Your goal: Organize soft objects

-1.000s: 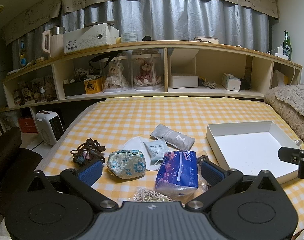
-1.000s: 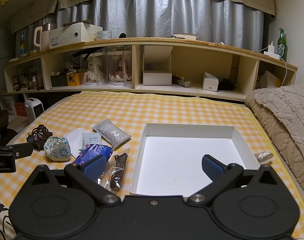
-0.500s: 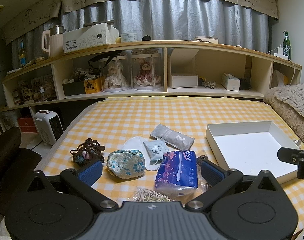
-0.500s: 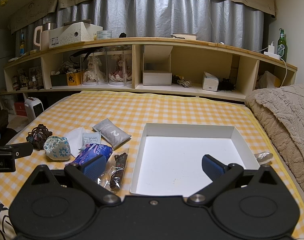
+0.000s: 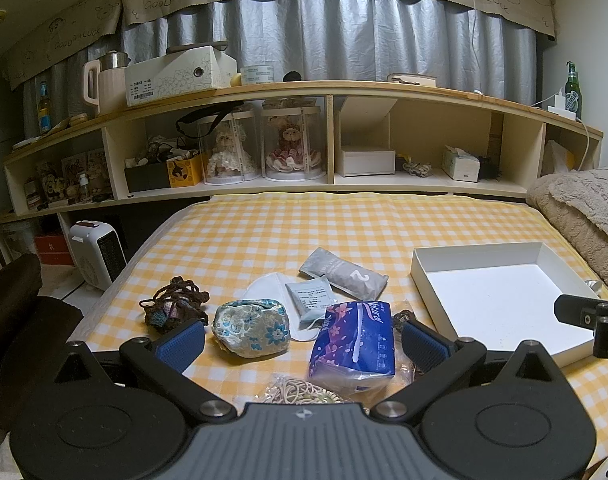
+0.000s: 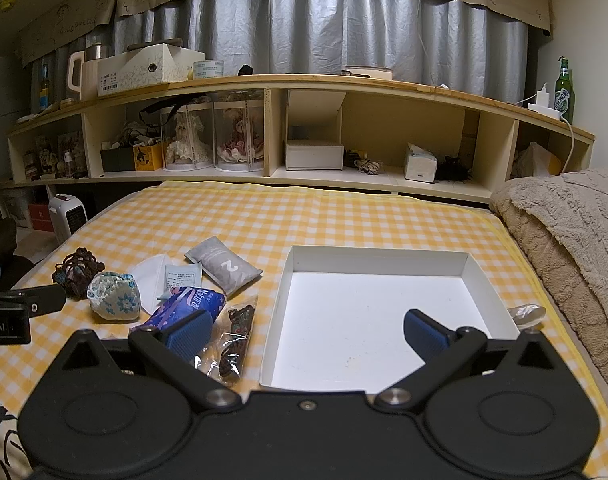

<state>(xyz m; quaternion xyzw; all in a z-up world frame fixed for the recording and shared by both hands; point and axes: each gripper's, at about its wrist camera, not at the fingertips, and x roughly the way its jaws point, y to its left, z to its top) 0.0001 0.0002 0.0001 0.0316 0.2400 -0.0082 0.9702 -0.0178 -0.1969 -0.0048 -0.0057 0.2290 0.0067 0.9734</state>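
Both my left gripper [image 5: 301, 340] and right gripper [image 6: 306, 330] hover spread apart and empty, soft items like the blue tissue pack [image 5: 354, 346] lower centre, white tray [image 6: 384, 312] right; grasping comes next.

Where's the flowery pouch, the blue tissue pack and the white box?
flowery pouch [image 5: 251, 328]: left wrist view, middle of its fabric.
blue tissue pack [image 5: 354, 340]: left wrist view, top face.
white box [image 6: 380, 320]: right wrist view, bare floor.
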